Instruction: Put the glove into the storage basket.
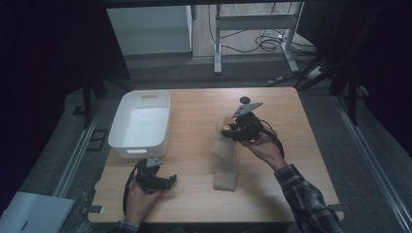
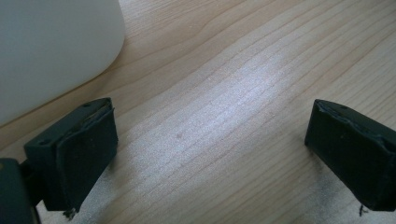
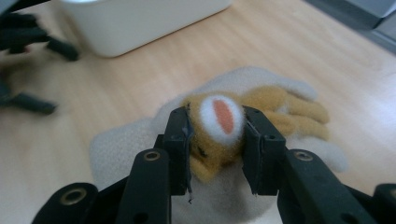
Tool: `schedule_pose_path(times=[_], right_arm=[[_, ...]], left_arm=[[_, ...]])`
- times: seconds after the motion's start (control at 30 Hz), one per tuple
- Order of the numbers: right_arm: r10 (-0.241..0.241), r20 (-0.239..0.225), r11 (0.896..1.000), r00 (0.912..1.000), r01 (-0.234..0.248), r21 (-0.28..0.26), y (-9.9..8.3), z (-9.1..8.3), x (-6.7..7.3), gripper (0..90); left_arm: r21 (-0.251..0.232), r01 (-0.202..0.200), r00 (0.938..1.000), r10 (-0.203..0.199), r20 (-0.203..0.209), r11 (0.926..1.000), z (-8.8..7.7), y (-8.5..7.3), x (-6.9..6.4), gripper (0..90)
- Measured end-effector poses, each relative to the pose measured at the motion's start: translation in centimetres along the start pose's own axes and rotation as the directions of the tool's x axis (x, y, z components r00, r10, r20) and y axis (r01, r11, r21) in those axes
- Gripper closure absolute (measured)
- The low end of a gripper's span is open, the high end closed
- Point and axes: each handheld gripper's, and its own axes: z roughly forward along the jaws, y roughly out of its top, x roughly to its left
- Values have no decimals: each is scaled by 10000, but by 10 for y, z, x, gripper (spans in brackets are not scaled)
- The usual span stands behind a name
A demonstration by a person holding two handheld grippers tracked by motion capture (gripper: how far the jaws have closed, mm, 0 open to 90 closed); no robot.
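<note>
A cream fleece cloth (image 1: pixel 225 160) lies lengthwise on the wooden table, right of centre. On its far end rests a small orange plush toy (image 3: pixel 219 130) with a white and orange patch. My right gripper (image 3: pixel 215 140) is shut on the plush toy, its jaws pressing both sides of the head; from above the right gripper (image 1: pixel 232 128) sits at the cloth's far end. My left gripper (image 1: pixel 167 182) rests low near the table's front left, open, with bare wood between its fingers (image 2: pixel 84 154).
A white plastic bin (image 1: pixel 141 124) stands at the table's left, just beyond the left gripper; its wall (image 2: pixel 51 46) fills the left gripper view's upper left. Beyond the table are a desk frame (image 1: pixel 255 34) and floor cables.
</note>
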Motion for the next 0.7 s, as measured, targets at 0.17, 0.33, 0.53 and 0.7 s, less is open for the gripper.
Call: schedule_pose_path(times=[0.17, 0.33, 0.53, 0.7], right_arm=[[-176, -428, 9997, 9989, 184, 175, -14, -11, 18, 647], [-213, -956, 9989, 9952, 252, 405, -31, -4, 32, 645], [-259, -1353, 9958, 9905, 374, 832, -52, 18, 41, 635], [-557, -1004, 9906, 9934, 676, 1192, -62, 32, 46, 557]], left_arm=[[-39, 46, 10000, -46, -6, 10000, 0, 0, 0, 26], [-42, 49, 10000, -49, -6, 10000, 0, 0, 0, 26], [-4, 2, 10000, -2, -2, 10000, 0, 0, 0, 26], [4, 3, 10000, -3, -4, 10000, 0, 0, 0, 26]])
